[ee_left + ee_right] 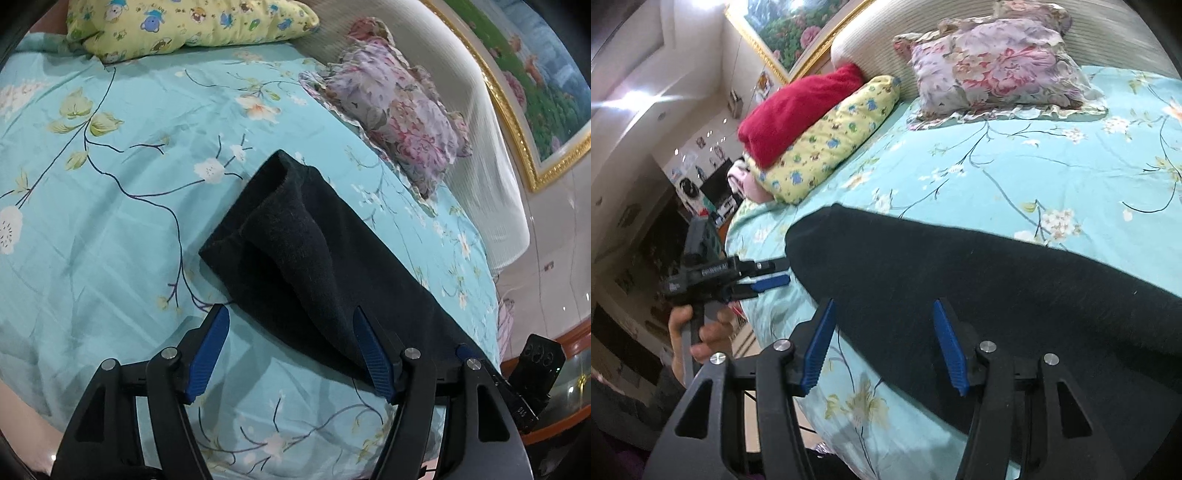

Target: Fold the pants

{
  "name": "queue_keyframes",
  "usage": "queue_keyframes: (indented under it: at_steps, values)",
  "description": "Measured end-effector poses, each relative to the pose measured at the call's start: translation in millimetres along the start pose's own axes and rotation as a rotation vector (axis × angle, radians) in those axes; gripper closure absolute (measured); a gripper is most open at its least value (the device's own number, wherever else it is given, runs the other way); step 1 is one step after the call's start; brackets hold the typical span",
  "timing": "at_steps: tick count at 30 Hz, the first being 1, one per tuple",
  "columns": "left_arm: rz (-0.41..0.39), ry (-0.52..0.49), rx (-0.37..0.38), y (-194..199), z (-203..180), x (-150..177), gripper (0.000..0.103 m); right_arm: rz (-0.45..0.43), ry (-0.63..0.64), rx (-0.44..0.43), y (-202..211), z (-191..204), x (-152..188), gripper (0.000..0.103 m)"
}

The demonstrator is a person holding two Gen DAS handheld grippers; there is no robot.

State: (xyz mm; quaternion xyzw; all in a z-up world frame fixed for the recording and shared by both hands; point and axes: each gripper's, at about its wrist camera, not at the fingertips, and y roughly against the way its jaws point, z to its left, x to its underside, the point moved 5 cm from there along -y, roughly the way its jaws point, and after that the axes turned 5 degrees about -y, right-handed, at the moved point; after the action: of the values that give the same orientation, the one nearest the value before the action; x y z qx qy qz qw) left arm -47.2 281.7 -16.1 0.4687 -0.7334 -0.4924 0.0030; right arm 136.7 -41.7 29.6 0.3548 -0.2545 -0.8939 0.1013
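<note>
Dark navy pants (295, 251) lie on the turquoise floral bedsheet (110, 184), with one end folded into a ridge. My left gripper (291, 328) is open just above the sheet; its right finger sits over the pants' near edge and holds nothing. In the right wrist view the pants (960, 277) stretch across the bed from left to right. My right gripper (882, 321) is open and empty over their near edge. The left gripper (772, 278) also shows there at the pants' left end, held by a hand.
A yellow cartoon pillow (184, 26) and a floral pillow (399, 110) lie at the head of the bed. A red blanket (798, 107) rests on the yellow pillow (827, 144). The padded headboard (461, 74) and a framed picture (535, 74) stand behind.
</note>
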Motion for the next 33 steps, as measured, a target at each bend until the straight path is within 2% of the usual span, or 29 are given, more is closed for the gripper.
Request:
queue_keyframes:
  at_steps: [4,6,10,13,15,16,19,20,21,24,28,33]
  values:
    - [-0.004,0.021,-0.038,-8,3,-12,0.032,-0.024,-0.042,-0.006,2,-11,-15,0.047]
    - [0.002,0.025,-0.072,-14,5,-18,0.032,-0.039,-0.056,0.009,2,-16,-26,0.047]
    - [0.009,0.053,-0.08,-25,10,-22,0.032,-0.046,-0.068,0.062,-4,-28,-51,0.047]
    - [0.0,0.061,-0.072,-30,13,-23,0.033,-0.001,-0.096,0.113,-19,-43,-66,0.047]
    - [0.001,0.059,-0.066,-33,14,-25,0.034,0.064,-0.121,0.125,-33,-53,-74,0.056]
    - [0.0,0.059,-0.061,-34,15,-26,0.034,0.101,-0.133,0.115,-42,-57,-77,0.057]
    - [-0.013,0.052,-0.056,-36,17,-27,0.042,0.186,-0.152,0.105,-67,-68,-84,0.06]
    - [-0.017,0.045,-0.055,-36,17,-28,0.052,0.201,-0.156,0.106,-71,-72,-84,0.061]
    - [-0.014,0.027,-0.043,-39,16,-27,0.066,0.221,-0.162,0.107,-77,-76,-84,0.061]
    - [-0.022,-0.021,-0.023,-40,12,-23,0.079,0.273,-0.15,0.105,-93,-80,-81,0.062]
    - [-0.068,-0.056,0.014,-28,10,-14,0.082,0.327,-0.099,0.093,-104,-74,-72,0.062]
    - [-0.083,-0.07,0.052,-16,10,-3,0.082,0.425,0.007,0.096,-121,-62,-55,0.063]
